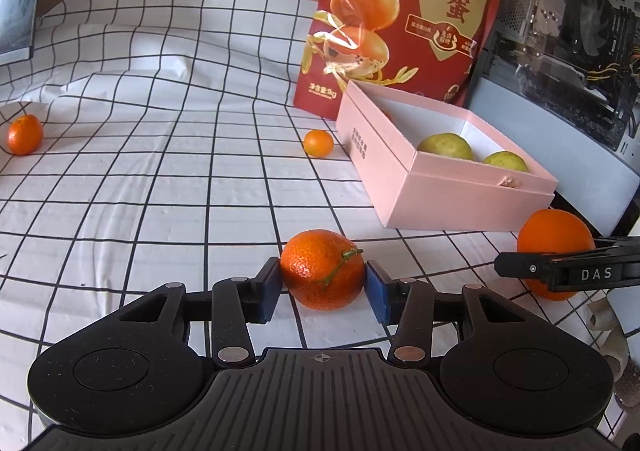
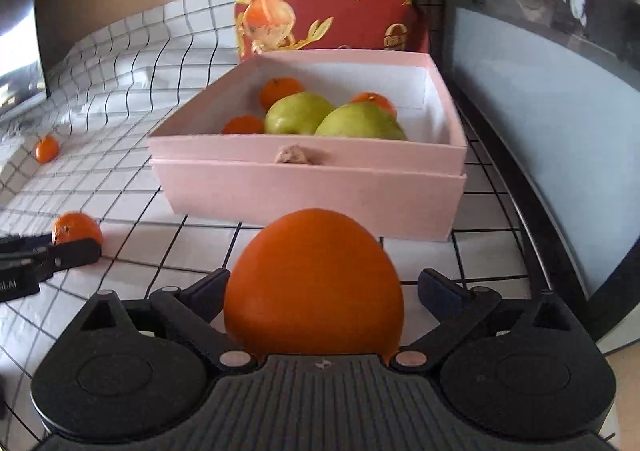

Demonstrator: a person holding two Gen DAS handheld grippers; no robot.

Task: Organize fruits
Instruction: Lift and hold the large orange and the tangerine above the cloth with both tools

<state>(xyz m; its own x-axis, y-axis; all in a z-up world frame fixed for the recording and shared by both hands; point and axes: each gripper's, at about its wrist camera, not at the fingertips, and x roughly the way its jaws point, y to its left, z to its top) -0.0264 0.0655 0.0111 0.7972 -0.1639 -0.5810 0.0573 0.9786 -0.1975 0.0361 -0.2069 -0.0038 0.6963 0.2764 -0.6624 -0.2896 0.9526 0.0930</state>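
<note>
My left gripper [image 1: 322, 287] has its blue pads against both sides of a stemmed mandarin [image 1: 323, 269] on the checked cloth. My right gripper [image 2: 320, 287] holds a large smooth orange [image 2: 314, 283] between its fingers; the left pad touches it, and a small gap shows at the right pad. The orange also shows in the left wrist view [image 1: 556, 239]. The pink box [image 2: 308, 187] lies just ahead, holding two green pears [image 2: 298, 113] [image 2: 360, 121] and three small mandarins [image 2: 280, 89].
Loose mandarins lie on the cloth: one far left [image 1: 25, 134], one beside the box [image 1: 318, 144]. A red snack bag [image 1: 404, 11] stands behind the box. A computer case [image 1: 568, 63] bounds the right side.
</note>
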